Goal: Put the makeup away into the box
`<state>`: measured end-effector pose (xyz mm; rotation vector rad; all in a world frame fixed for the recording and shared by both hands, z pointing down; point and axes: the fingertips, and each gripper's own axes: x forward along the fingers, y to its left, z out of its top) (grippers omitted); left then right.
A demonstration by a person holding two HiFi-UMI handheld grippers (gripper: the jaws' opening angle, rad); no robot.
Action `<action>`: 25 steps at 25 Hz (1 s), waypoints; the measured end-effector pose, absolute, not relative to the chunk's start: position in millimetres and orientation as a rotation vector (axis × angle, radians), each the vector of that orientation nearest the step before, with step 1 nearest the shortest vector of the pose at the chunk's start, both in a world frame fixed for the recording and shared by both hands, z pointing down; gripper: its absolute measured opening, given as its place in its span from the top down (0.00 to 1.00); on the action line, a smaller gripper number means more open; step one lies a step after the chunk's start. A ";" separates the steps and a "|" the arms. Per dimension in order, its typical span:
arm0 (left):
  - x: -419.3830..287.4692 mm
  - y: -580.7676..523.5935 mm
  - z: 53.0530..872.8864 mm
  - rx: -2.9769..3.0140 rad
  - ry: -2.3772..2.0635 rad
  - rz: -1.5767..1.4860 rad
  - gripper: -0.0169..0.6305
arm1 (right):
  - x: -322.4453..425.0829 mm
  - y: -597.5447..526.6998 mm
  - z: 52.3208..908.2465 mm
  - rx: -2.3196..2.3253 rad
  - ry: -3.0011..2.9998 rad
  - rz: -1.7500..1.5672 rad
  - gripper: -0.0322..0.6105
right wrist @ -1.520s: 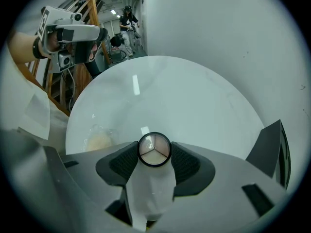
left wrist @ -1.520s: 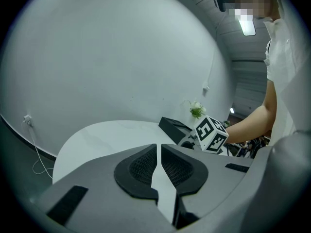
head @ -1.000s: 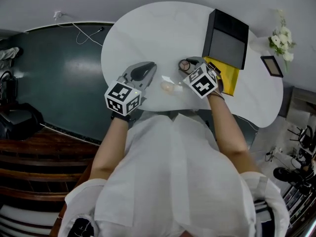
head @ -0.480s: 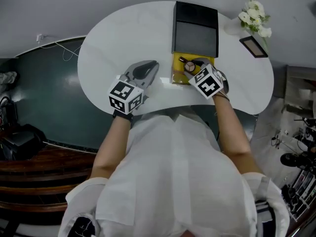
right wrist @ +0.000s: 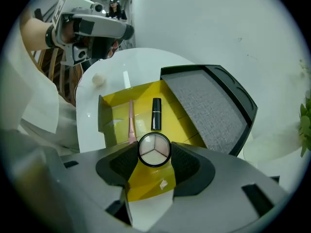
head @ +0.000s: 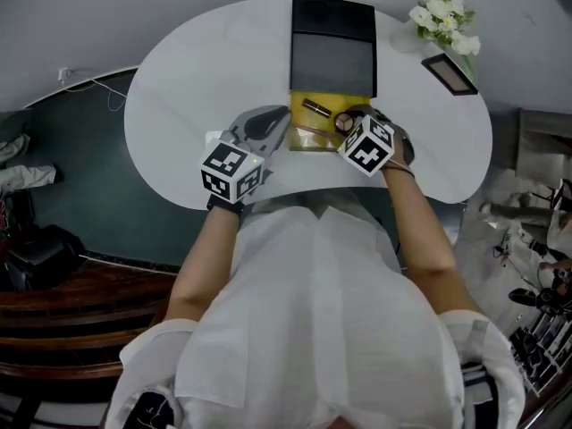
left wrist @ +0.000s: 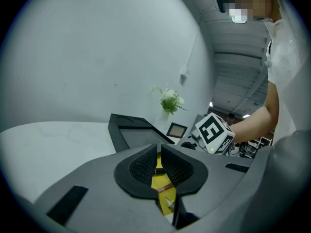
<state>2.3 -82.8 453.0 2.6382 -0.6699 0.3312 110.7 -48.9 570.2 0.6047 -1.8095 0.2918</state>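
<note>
We see our right tongs [right wrist: 154, 155] clamped on a round makeup case [right wrist: 154, 150] with three pale colours inside. The pads press it from both sides. We hold the case over the near end of the yellow box [right wrist: 112, 108]; we cannot tell if it touches the bottom. In the box lie a black lipstick [right wrist: 156, 113] and, just beside it, a thin pink stick [right wrist: 130, 123]. The black lid [right wrist: 209, 106] is open and lies flat past the far end of the box.

Our left tongs [left wrist: 159, 152] are closed up with only a thin crack between the pads, and nothing is in them. They sit by the left side of the box. A small white ball [right wrist: 98, 79] lies on the white table [head: 197, 70] near them. White flowers [head: 444, 16] and a little picture frame [head: 450, 73] stand at the far right of the table
</note>
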 end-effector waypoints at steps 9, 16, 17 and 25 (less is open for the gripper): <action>3.0 -85.2 456.7 2.607 -0.750 0.335 0.92 | 111.0 -45.2 589.6 0.449 -1.765 0.166 0.63; -1.0 -87.1 456.6 2.583 -0.812 0.314 0.92 | 110.2 -46.4 595.0 0.381 -1.752 0.101 0.63; -1.6 -87.3 456.6 2.580 -0.820 0.311 0.92 | 110.5 -46.9 595.6 0.377 -1.752 0.097 0.63; -10.7 -92.5 455.5 2.565 -0.882 0.287 0.92 | 110.9 -49.3 585.6 0.403 -1.794 0.139 0.62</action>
